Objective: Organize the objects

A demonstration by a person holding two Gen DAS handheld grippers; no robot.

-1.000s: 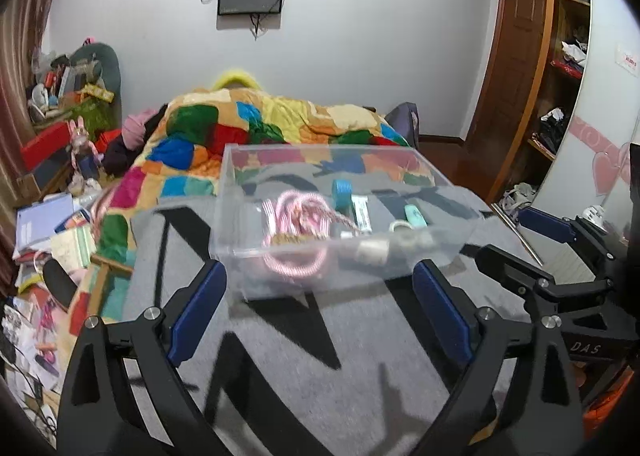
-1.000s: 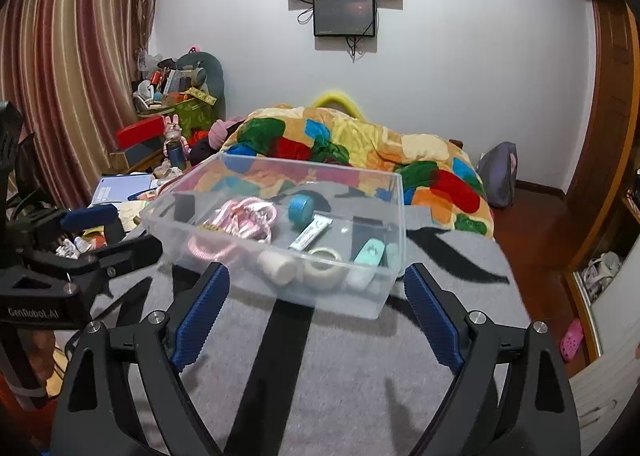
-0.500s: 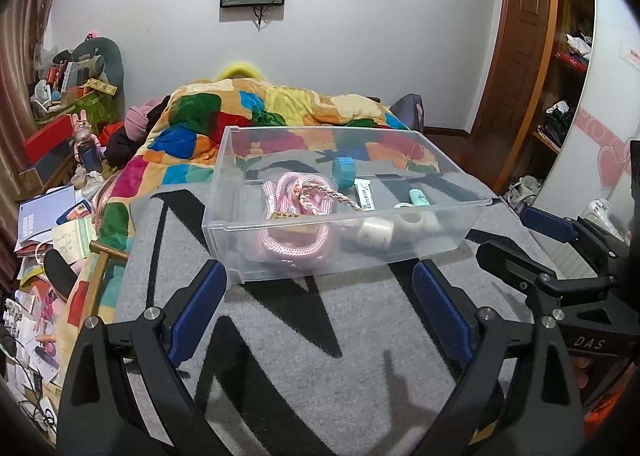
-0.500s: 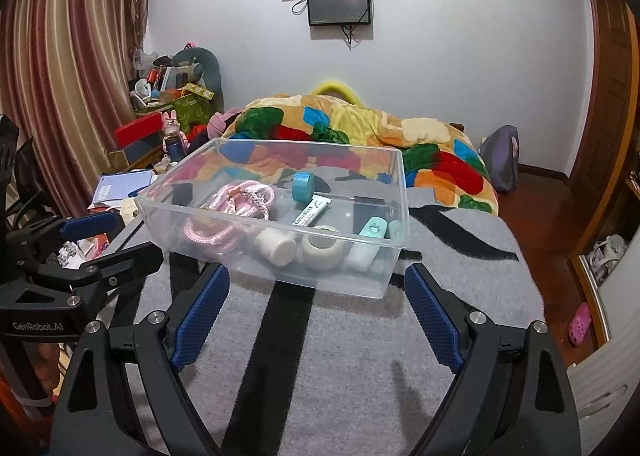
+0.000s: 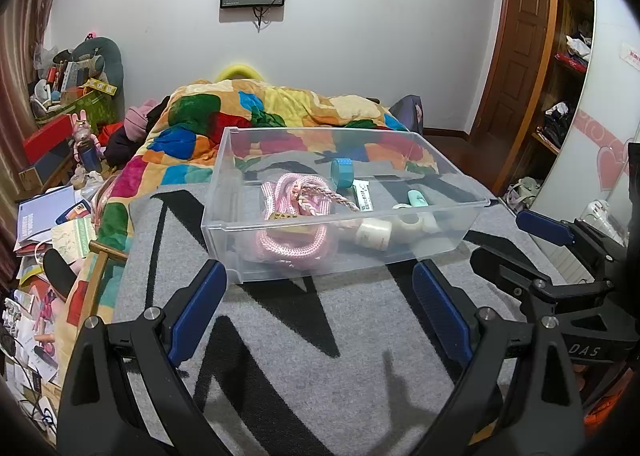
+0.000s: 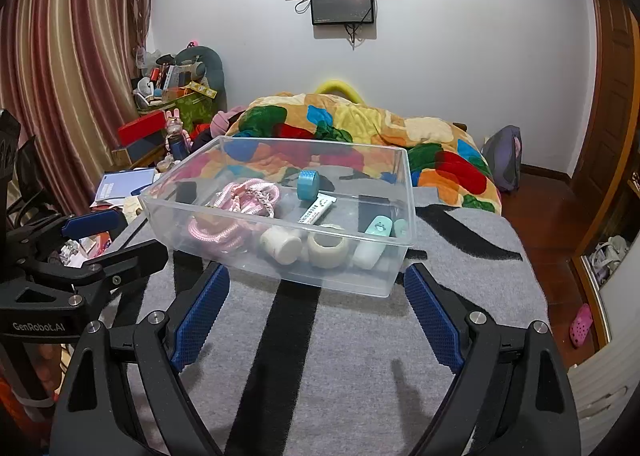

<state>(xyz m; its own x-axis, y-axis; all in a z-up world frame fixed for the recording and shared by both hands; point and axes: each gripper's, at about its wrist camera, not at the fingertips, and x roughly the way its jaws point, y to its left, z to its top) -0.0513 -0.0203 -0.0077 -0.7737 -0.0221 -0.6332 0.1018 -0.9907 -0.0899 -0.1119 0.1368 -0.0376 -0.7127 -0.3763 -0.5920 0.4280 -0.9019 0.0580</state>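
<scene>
The left gripper (image 5: 318,312) hangs with its fingers spread wide and nothing between them, short of the near wall of the clear plastic bin (image 5: 424,252), which sits on the grey and black blanket (image 5: 304,356). Inside the bin, from left to right, lie a coiled pink rope (image 6: 234,212), a blue tape roll (image 6: 308,185) standing on edge toward the back, a white tube (image 6: 318,209), a small white jar (image 6: 281,244), a beige tape roll (image 6: 329,245) and a mint-capped item (image 6: 374,236). The right gripper (image 6: 316,310) is likewise splayed and empty, just short of the bin. Everything looks already gathered, so the risk is disturbance: a finger clipping the rim could tip or skid the light bin on the soft bedding, and the upright tape roll would likely roll.
</scene>
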